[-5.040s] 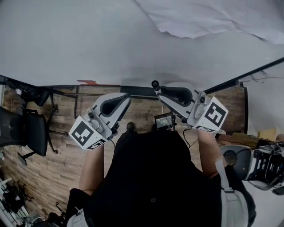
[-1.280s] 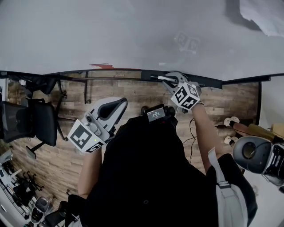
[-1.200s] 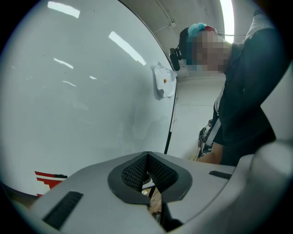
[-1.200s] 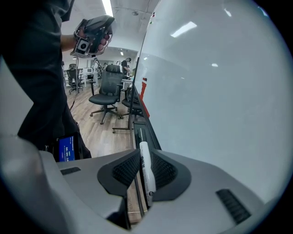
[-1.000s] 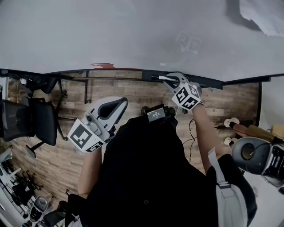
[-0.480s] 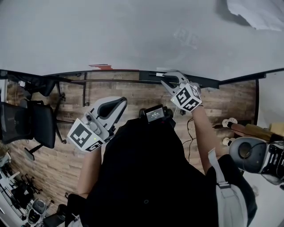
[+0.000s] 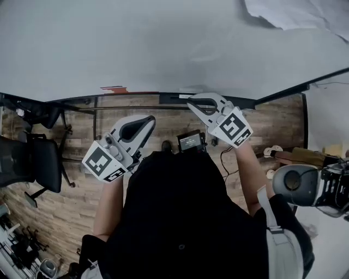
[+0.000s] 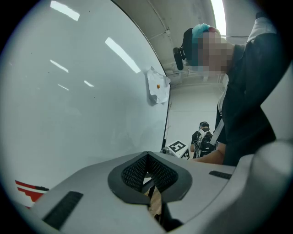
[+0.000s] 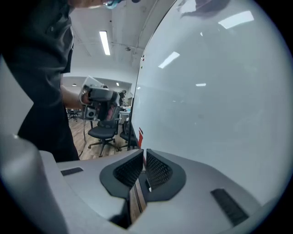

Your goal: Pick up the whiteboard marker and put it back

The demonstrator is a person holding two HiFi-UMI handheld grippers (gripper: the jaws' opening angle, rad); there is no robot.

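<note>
A slim white whiteboard marker (image 7: 191,91) lies on the dark tray (image 7: 136,98) along the bottom edge of the whiteboard (image 7: 163,43). My right gripper (image 7: 192,104) hovers just off the tray beside the marker, apart from it. In the right gripper view its jaws (image 9: 142,153) stand together with only a thin slit, nothing held; a small white bit shows through the slit. My left gripper (image 7: 148,122) hangs lower left, away from the board, and in its own view (image 8: 147,157) the pads meet, empty.
A crumpled paper sheet (image 7: 294,13) sticks to the board at upper right. A red mark (image 7: 113,88) sits near the tray. Black office chairs (image 7: 32,163) stand on the wood floor at left. Equipment (image 7: 305,185) lies at right. Another person (image 8: 203,137) stands far off.
The right gripper went from chest height to the tray with the marker at its tips, and now has drawn back slightly. The marker stays on the tray. The left gripper barely moved.
</note>
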